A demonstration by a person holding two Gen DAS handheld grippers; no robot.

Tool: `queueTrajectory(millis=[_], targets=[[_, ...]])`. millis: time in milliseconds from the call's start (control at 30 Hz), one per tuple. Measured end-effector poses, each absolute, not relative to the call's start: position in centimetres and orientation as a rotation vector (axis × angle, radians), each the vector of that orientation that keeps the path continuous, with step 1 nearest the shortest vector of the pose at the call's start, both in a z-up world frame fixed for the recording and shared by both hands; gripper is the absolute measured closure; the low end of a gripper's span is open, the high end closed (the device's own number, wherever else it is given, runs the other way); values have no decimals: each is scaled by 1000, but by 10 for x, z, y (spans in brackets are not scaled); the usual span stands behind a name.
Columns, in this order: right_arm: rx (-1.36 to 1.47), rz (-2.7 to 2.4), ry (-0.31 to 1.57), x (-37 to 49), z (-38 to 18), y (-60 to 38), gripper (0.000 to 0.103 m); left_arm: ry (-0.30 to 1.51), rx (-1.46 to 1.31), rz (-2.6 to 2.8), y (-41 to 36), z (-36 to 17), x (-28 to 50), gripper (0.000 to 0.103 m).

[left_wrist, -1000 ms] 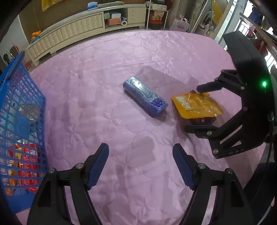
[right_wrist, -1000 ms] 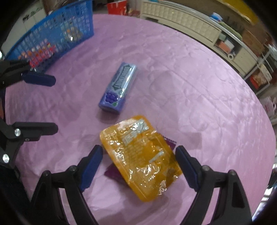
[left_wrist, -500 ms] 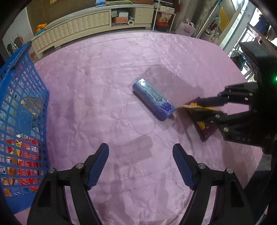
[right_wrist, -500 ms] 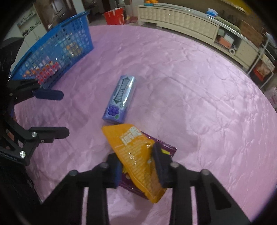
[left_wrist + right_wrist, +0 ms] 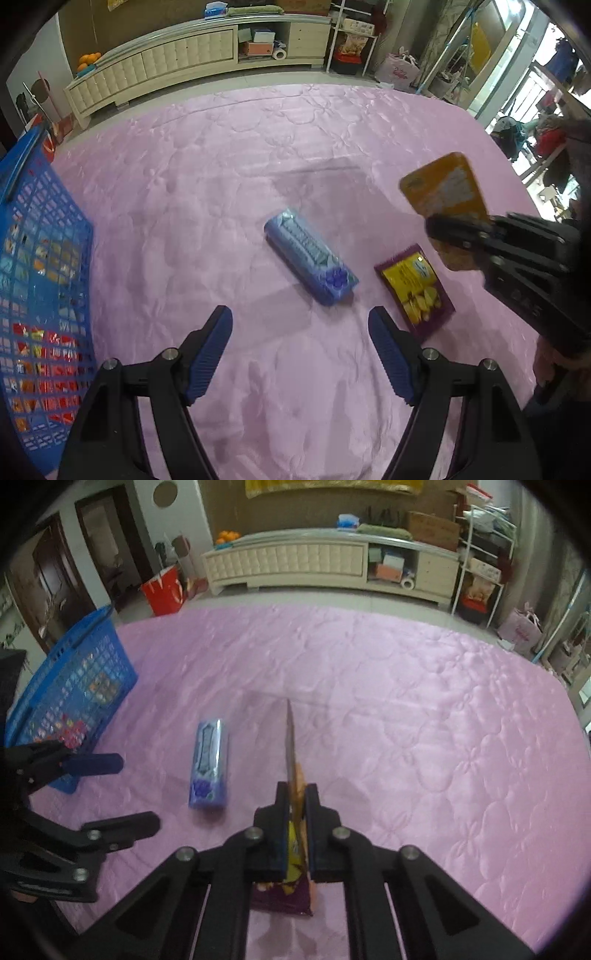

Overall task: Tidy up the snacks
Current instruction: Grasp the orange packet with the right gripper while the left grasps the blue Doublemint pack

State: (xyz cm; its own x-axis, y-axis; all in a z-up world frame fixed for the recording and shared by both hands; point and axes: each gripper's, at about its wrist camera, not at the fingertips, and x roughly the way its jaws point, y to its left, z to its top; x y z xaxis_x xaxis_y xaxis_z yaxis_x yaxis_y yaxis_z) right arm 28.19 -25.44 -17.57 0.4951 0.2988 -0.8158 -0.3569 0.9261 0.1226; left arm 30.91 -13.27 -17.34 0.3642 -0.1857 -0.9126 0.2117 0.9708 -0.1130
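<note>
My right gripper (image 5: 295,794) holds an orange snack packet (image 5: 291,746) edge-on and lifted off the pink cloth; its jaws are still closing, with the pads pressed on the packet. The left wrist view shows that packet (image 5: 443,188) raised at the right in the right gripper (image 5: 437,230). A purple-and-yellow packet (image 5: 415,286) lies flat below it. A blue grape candy pack (image 5: 310,254) lies in the middle of the cloth. My left gripper (image 5: 300,347) hovers open and empty just in front of the blue pack.
A blue mesh basket (image 5: 40,236) with several snack packets stands at the left edge of the pink quilted table (image 5: 258,147). Beyond the table runs a long cream cabinet (image 5: 295,561) with a red bag (image 5: 164,592) beside it.
The right gripper closed on the orange packet, rolled it upright and lifted it, uncovering the purple packet beneath. The left gripper drifted slightly and stayed open.
</note>
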Motion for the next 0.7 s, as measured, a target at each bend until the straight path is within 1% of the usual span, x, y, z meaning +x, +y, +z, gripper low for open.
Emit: queueTrajectory(millis=[133,467,533,567,600,700], targets=[[-37,355,993,288,-182,-263,93,1199,-1,-225,-143,-180,329,29],[-52,385,980,294,-179,-259,93,1222,62,-145,-165,-196,363,29],[-46,390,982,294,-180,-259,93,1233,32,-158,-165,-197,366,37],[-46,391,981,294,-179,-259,93,1253,20,-165,-166,-200,366,48],[-46,391,981,294,-179,-261,93,1277,11,-167,-166,-203,366,56],[-38,389,982,294,-179,-265,93,1271,22,-165,-167,-205,365,62]])
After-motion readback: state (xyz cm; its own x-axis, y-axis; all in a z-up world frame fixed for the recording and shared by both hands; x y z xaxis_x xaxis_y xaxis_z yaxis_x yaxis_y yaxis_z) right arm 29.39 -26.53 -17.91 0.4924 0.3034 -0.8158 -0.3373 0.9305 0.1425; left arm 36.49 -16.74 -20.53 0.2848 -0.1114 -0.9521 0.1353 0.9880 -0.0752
